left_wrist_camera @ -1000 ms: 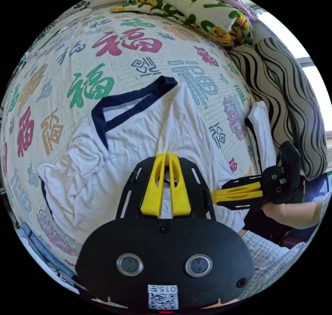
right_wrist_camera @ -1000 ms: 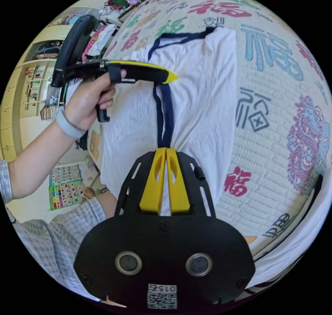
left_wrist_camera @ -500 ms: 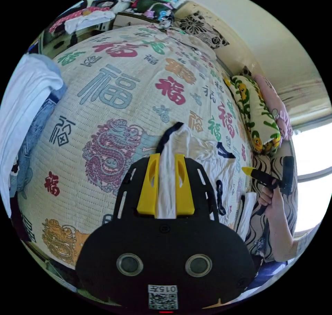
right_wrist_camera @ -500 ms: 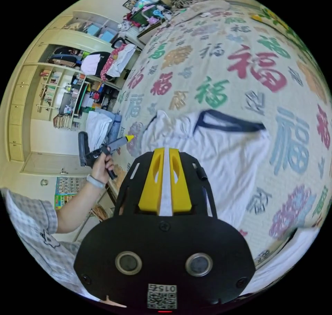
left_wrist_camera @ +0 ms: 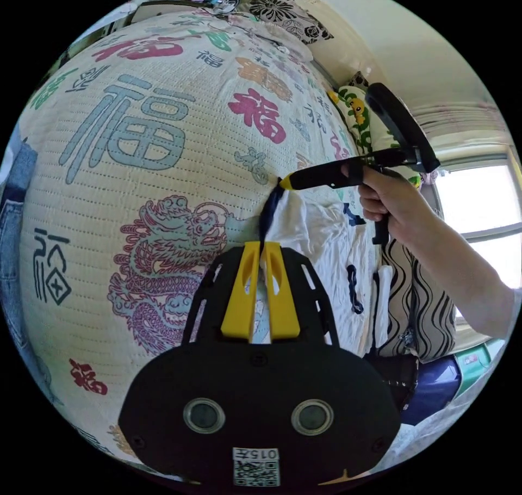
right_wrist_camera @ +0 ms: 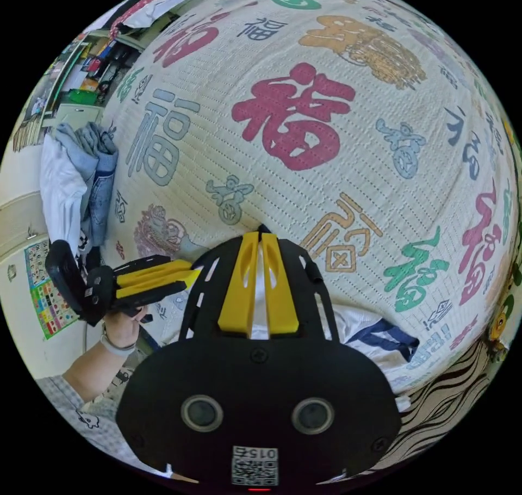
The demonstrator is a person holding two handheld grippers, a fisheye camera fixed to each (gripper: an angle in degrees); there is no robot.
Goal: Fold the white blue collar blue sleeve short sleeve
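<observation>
Your left tongs (left_wrist_camera: 260,247) are pinched together on a dark-trimmed edge of the white shirt (left_wrist_camera: 321,245), which lies bunched on the patterned bedspread (left_wrist_camera: 136,136) and trails off toward 4 o'clock in the left gripper view. At about 1 o'clock from them, your right tongs (left_wrist_camera: 284,182) come in from the right, tips together on the navy edge that runs between the two grips. In the right gripper view those right tongs (right_wrist_camera: 260,239) are likewise clamped on white cloth with a dark tip showing just past them, the left tongs (right_wrist_camera: 187,277) sit at 9 o'clock, and the collar (right_wrist_camera: 383,338) peeks out at about 4 o'clock. To my eye you are carrying one edge across for a fold, so keep both grips firm and hold the edge between them lightly taut and straight. Bring both hands across at the same pace and level, so the layer lands flat instead of twisting. Set it down along the far edge of the body, then part the tongs only once the cloth rests on the bed. The loose folds near the collar may bunch underneath; draw outward gently before you let go.
</observation>
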